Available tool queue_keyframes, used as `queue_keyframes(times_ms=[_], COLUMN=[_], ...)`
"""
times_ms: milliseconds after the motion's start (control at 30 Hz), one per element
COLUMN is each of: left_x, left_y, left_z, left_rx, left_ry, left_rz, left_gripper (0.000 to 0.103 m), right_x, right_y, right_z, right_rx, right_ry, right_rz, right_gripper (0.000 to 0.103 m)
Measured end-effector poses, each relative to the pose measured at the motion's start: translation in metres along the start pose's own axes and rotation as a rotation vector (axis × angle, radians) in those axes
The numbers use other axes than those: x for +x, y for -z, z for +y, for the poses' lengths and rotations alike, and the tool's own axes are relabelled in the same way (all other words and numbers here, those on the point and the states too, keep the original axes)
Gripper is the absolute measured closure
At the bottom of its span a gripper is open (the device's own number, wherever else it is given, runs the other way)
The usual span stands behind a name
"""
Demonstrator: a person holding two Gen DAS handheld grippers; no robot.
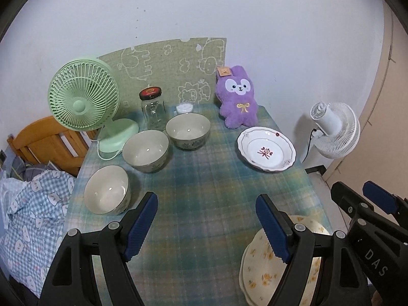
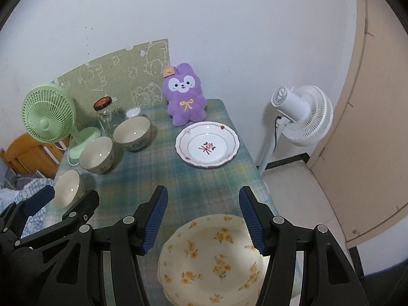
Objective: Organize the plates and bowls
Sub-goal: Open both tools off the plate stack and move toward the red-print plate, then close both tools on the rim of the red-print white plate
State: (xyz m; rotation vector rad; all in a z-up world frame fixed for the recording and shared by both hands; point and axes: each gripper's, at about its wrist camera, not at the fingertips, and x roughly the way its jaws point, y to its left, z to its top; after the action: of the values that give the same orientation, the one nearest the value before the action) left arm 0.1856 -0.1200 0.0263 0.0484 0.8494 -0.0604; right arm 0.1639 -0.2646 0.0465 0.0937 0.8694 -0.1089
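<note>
Three cream bowls stand in a diagonal row on the left of the table: near [image 1: 106, 190], middle [image 1: 145, 151], far [image 1: 188, 131]. A white plate with a red flower [image 1: 266, 149] lies at the far right. Yellow-flowered plates [image 2: 213, 261] are stacked at the near right edge. My left gripper [image 1: 206, 227] is open and empty above the near table. My right gripper [image 2: 204, 219] is open and empty, hovering over the flowered stack. The right gripper also shows in the left wrist view [image 1: 367, 204], and the left gripper in the right wrist view [image 2: 63, 199].
A green desk fan [image 1: 84, 102], a glass jar with a black lid [image 1: 153, 109], a small white container [image 1: 184, 108] and a purple plush bunny [image 1: 237, 99] stand along the back. A white floor fan [image 2: 302, 114] stands right of the table. Bedding [image 1: 30, 219] lies left.
</note>
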Motion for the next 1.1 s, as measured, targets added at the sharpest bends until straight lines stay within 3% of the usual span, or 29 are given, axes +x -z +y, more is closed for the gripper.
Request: queue_keyframes(times_ms=[367,1100], left_x=[0.032,0.137], left_y=[-0.021,-0.057], left_z=[-0.035,-0.091], left_rx=[-0.059,-0.121], left_ry=[-0.064,-0.126], left_rz=[0.003,0.049], left_gripper=[0.022,0.022], right_x=[0.051,0.173], right_y=[-0.034,-0.073], right_z=[-0.036,-0.089], right_rx=[-0.047,-0.082], right_ry=[-0.058,-0.117], right_rz=[0.028,0.09], right_gripper=[0.041,0.041])
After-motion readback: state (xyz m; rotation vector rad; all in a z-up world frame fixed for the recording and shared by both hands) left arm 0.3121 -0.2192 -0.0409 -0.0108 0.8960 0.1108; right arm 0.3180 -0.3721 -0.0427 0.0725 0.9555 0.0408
